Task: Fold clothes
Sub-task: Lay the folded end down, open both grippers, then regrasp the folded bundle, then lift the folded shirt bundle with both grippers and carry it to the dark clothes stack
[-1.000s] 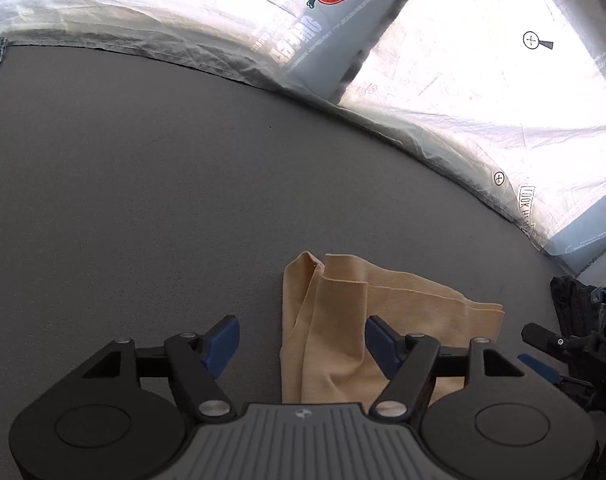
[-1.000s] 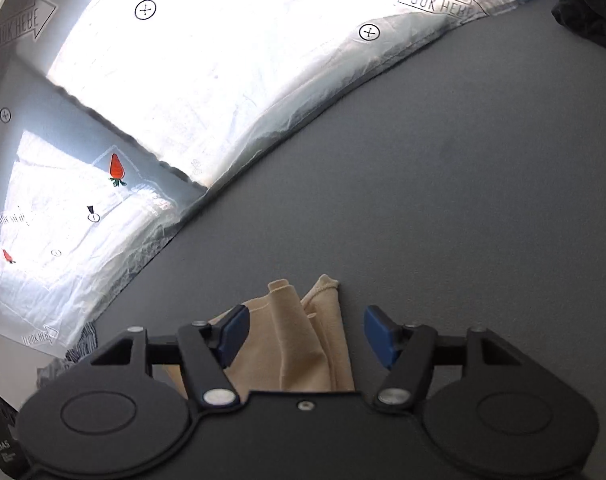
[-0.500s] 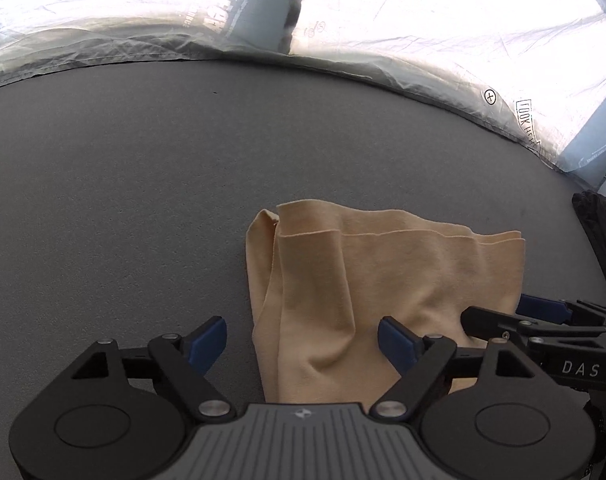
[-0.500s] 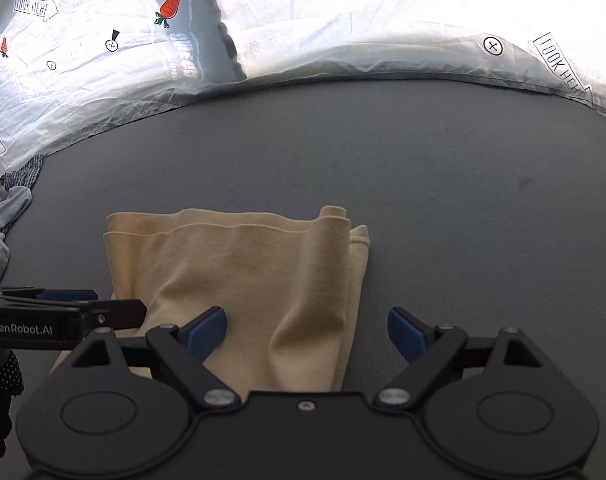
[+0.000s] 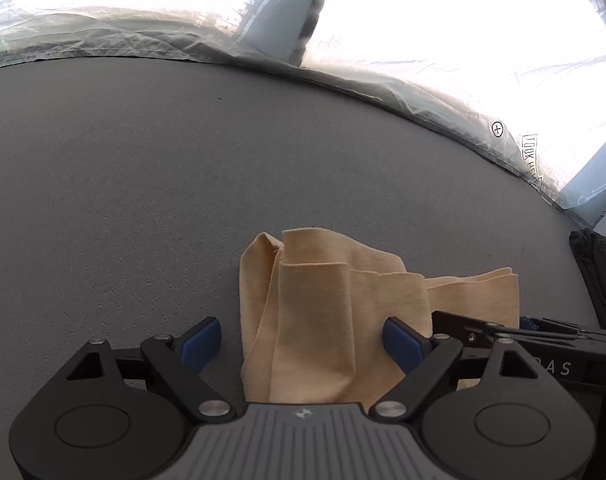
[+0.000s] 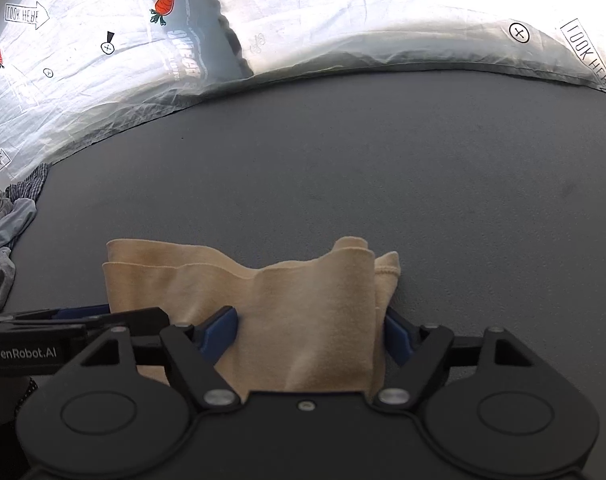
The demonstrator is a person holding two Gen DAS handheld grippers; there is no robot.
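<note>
The left tool (image 5: 301, 344) is standing spread and closing in, a tan cloth (image 5: 319, 320) lying bunched between its fingers, left one clear. The right tool (image 6: 311, 334) is closing too, both fingers meeting the cloth's (image 6: 303, 312) folded end. Beyond, the cloth is resting on the grey surface (image 5: 143, 184).

- A grey bench (image 5: 143, 200) stretches ahead of the hand-held gripper.
- Clear printed plastic sheeting (image 6: 383, 20) lies beyond its far edge, with a carrot picture (image 6: 166, 0) to the upper left and "LOOK HERE" arrows (image 6: 25, 16).
</note>
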